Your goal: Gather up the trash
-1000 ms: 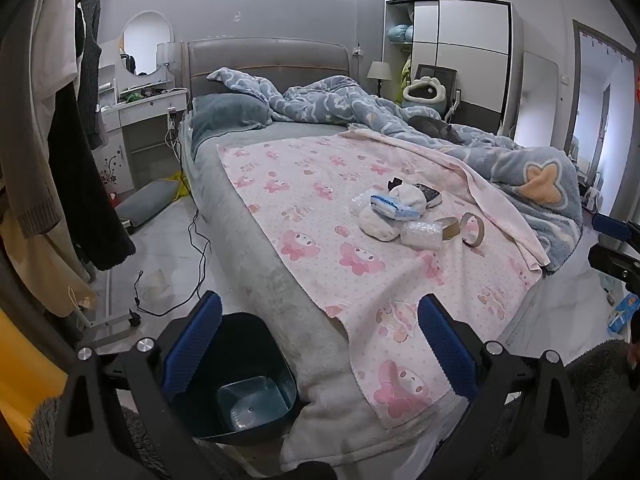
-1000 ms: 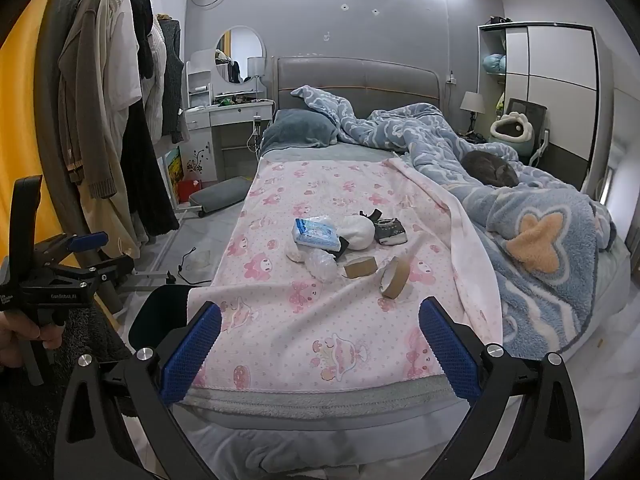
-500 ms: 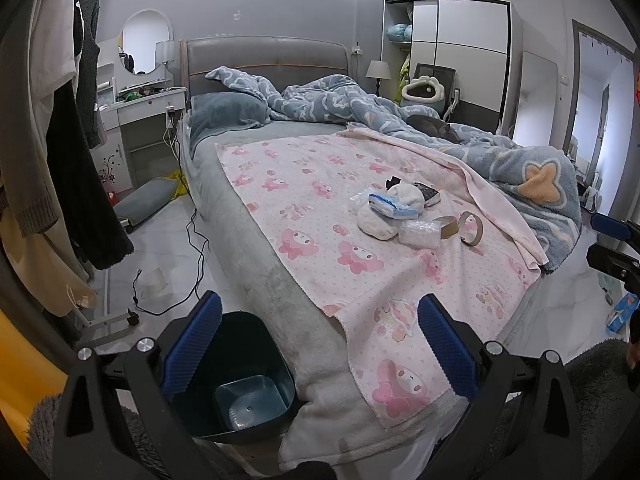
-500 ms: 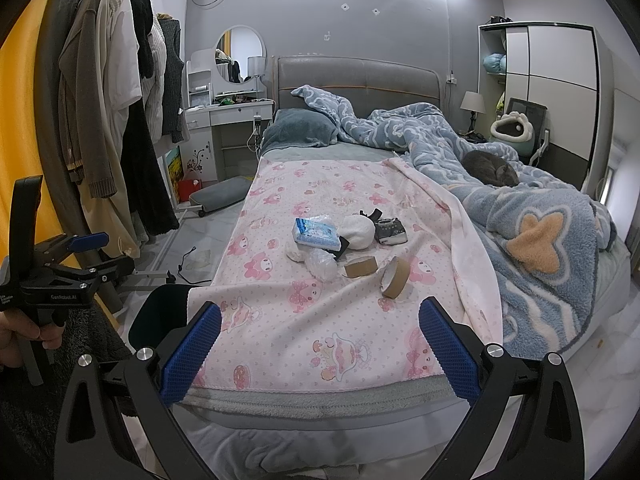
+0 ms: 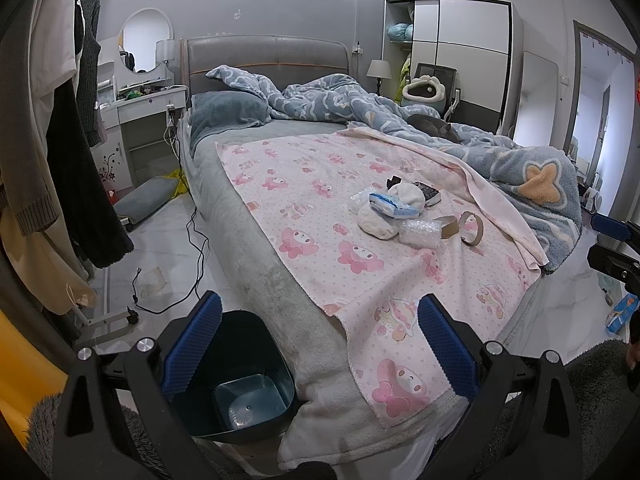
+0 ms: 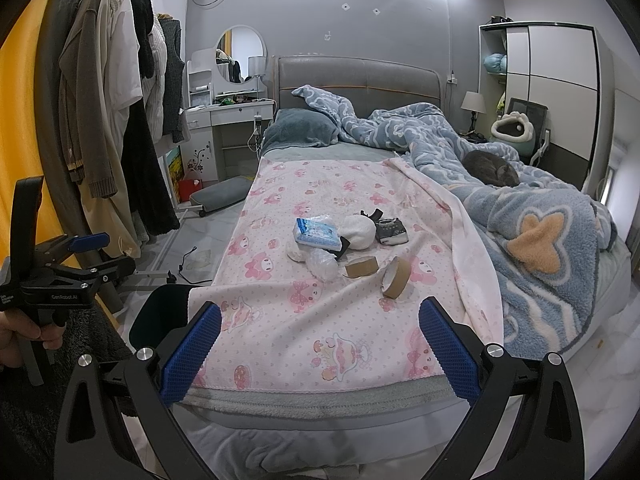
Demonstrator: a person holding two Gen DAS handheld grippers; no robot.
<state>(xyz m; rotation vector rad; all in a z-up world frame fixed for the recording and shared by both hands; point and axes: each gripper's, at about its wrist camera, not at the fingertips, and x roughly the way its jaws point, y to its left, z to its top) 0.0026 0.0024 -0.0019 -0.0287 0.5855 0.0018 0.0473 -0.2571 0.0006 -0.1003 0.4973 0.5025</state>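
Right wrist view: both grippers [image 6: 319,354] [image 5: 318,344] gape wide, empty; bin [image 5: 248,384] beside bed [image 5: 256,264]; tape rolls [image 6: 396,278] amid litter

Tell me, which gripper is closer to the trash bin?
Left. The left gripper hangs right above the trash bin at the bed's corner; the right gripper faces the bed's foot, the bin off to its left.

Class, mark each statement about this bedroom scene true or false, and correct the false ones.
1. Both grippers are open and hold nothing. True: left gripper, right gripper.
2. The bin stands on the bed. False: it is on the floor at the bed's corner.
3. Two tape rolls lie on the pink sheet. True.
4. The bin is full of trash. False: it looks empty.
5. A grey cat lies on the blue blanket. True.
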